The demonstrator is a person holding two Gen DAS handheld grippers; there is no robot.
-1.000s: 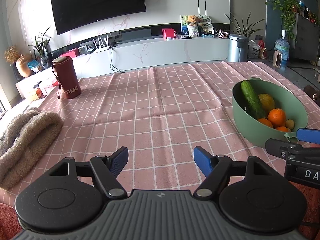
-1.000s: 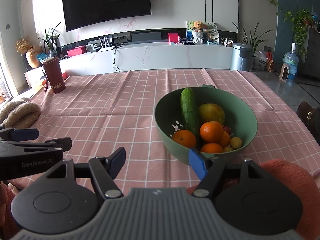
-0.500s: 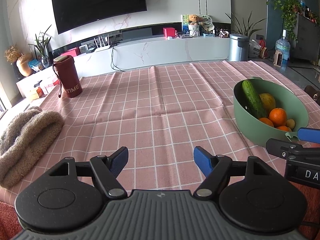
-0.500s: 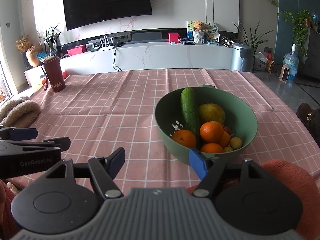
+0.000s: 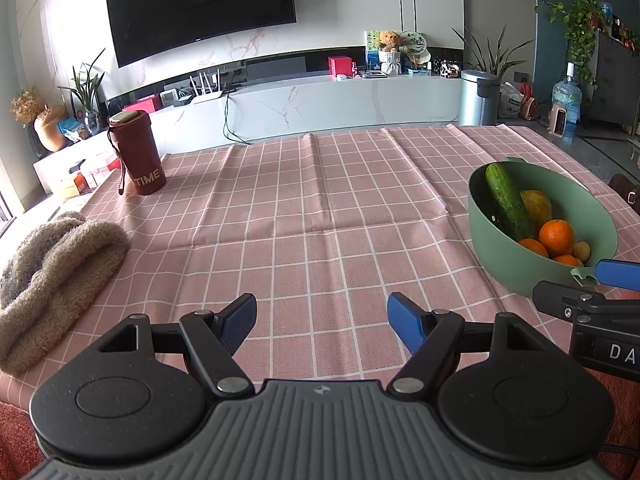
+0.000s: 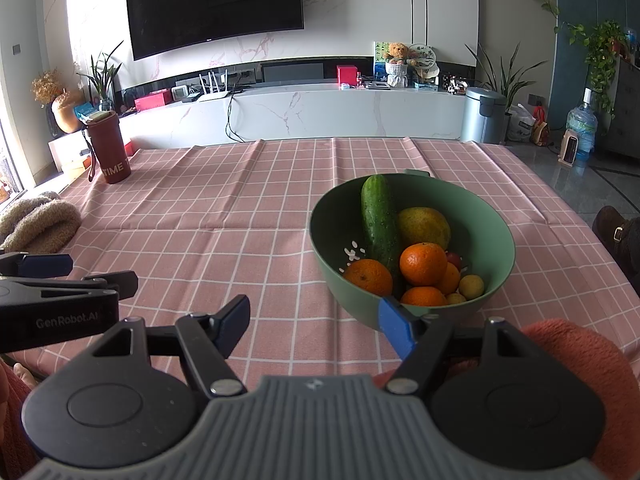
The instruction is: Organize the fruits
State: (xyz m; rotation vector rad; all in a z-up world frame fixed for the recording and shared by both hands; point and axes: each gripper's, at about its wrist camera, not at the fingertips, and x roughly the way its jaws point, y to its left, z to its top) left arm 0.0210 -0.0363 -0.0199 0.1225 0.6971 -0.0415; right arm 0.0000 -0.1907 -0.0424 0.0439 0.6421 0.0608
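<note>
A green bowl (image 6: 500,240) sits on the pink checked tablecloth (image 6: 240,232). It holds a cucumber (image 6: 378,220), a yellow-green fruit (image 6: 424,226), several oranges (image 6: 422,262) and small yellow fruits (image 6: 471,285). The bowl also shows at the right in the left wrist view (image 5: 500,260). My right gripper (image 6: 314,320) is open and empty, just in front of the bowl's near rim. My left gripper (image 5: 322,318) is open and empty over bare cloth, left of the bowl.
A dark red tumbler (image 5: 136,152) stands at the far left of the table. A fuzzy beige hat (image 5: 52,276) lies at the left edge. A brown shoe (image 6: 618,236) shows beyond the right edge. A TV console runs behind the table.
Both grippers have barely shifted; the views have crept slightly. Both stay open and empty.
</note>
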